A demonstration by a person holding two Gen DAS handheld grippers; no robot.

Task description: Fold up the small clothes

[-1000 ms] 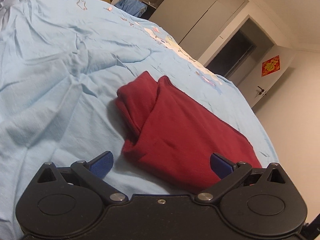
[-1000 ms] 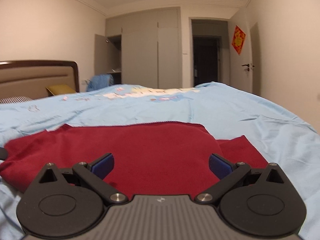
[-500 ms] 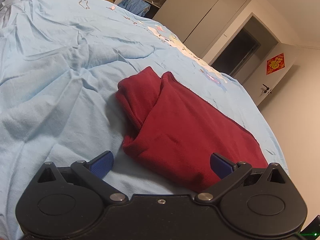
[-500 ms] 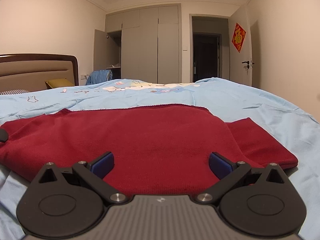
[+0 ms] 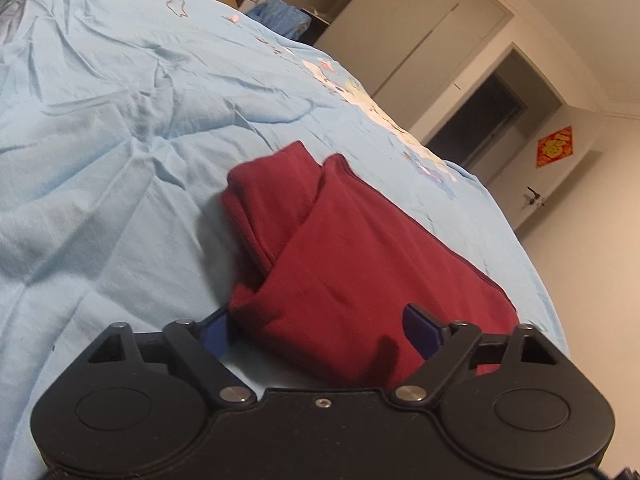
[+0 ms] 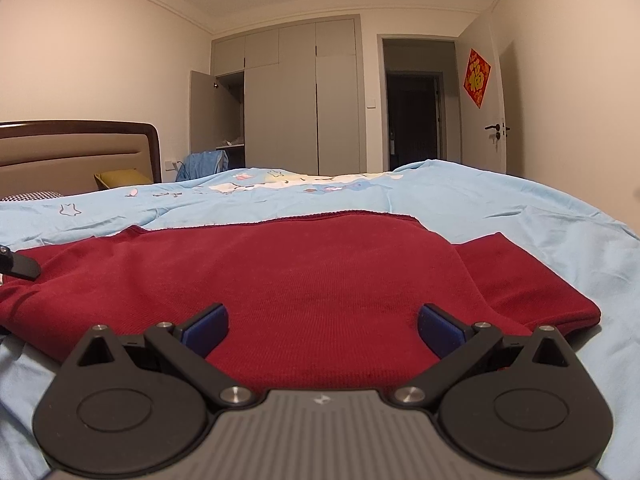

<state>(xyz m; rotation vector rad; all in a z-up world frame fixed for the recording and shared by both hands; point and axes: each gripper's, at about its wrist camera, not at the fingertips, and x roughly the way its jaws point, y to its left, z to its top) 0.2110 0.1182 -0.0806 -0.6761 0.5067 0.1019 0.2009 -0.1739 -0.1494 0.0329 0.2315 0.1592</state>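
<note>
1. The red garment (image 5: 360,264) is lying on the light blue bedsheet (image 5: 120,160), already partly folded, with a sleeve or side flap tucked under on the far left end. In the right wrist view the same garment (image 6: 300,280) fills the foreground, with a lower layer sticking out on the right.
2. The left gripper (image 5: 316,330) is spread wide and holding nothing; its near fold edge sits just between the blue pads. The right gripper (image 6: 322,328) is also wide apart and empty, low over the cloth's near edge.
3. What could go wrong, I'd guess: the knit is thick and layered, so a pinch might catch only the top layer and pull the fold apart. Or it grabs the bedsheet too, since that's loose and wrinkly right beside the edge.
4. If the two sides lift unevenly, the tucked flap on the left could slide out.
5. Room-wise it's fine. There's plenty of open bed past the garment and to the left. The bed edge is off to the right, so I'd fold away from it.
</note>
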